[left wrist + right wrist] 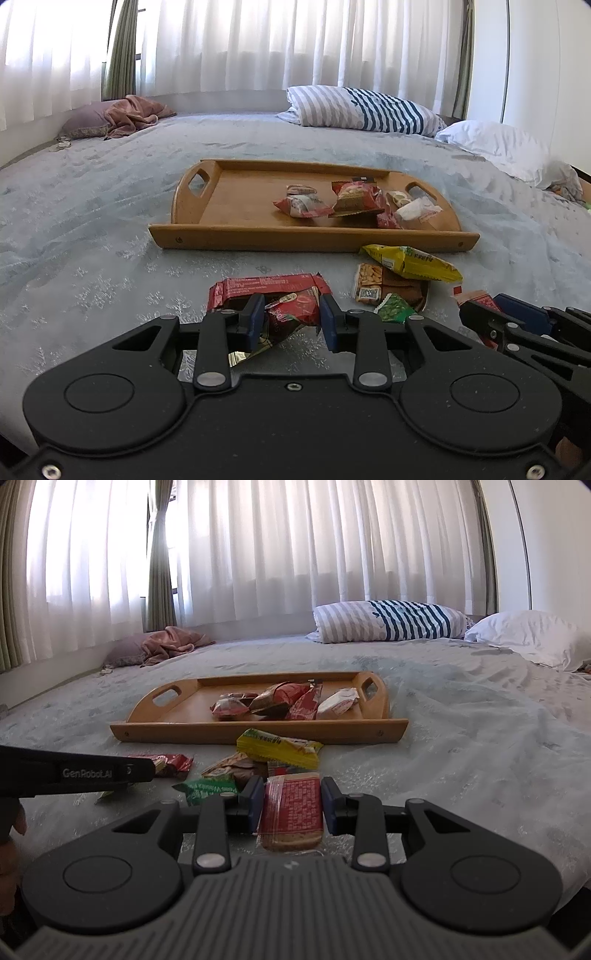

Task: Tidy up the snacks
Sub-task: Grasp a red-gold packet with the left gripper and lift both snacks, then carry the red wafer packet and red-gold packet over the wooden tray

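Bedspread [110, 240]; perhaps five trayed snacks [354, 203]

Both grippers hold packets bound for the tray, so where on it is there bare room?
The wooden tray is bare on its left half, from the left handle cutout to the red-and-white packet. Its right half is crowded with packets up to the right handle cutout.

You're in a home bedroom: a wide bed [110, 221] with a pale patterned bedspread, a striped pillow [362, 107] and a white pillow [495, 144], sheer curtains [258, 44] over the window behind
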`<move>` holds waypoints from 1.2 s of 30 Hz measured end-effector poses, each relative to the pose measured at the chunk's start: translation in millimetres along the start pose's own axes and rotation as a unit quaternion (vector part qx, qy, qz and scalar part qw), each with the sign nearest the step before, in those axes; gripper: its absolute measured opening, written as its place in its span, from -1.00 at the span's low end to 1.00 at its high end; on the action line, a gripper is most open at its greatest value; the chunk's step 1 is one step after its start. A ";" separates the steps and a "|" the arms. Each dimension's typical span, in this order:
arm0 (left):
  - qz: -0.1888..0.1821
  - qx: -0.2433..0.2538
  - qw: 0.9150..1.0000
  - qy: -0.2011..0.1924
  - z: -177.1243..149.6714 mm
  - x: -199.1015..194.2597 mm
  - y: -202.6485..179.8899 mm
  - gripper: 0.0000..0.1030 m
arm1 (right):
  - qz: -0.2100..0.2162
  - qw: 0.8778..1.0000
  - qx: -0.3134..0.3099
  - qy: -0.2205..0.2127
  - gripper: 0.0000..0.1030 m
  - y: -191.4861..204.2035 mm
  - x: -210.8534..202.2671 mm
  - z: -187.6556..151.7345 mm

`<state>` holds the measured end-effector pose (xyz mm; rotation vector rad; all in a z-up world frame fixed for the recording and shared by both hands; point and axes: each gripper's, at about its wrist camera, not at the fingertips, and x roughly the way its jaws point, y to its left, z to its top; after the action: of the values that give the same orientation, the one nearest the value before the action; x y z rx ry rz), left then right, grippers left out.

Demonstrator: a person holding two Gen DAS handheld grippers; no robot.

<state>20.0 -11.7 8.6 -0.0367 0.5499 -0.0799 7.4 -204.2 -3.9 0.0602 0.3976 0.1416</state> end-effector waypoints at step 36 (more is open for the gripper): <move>0.016 -0.015 0.999 -0.032 94.9 67.2 38.9 -0.41 | -0.034 0.998 0.058 -0.021 -0.26 -47.7 71.6 88.9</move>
<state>129.4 22.6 52.4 -0.0585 0.4880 -0.0394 113.3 -243.4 46.5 0.1638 0.3650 0.0505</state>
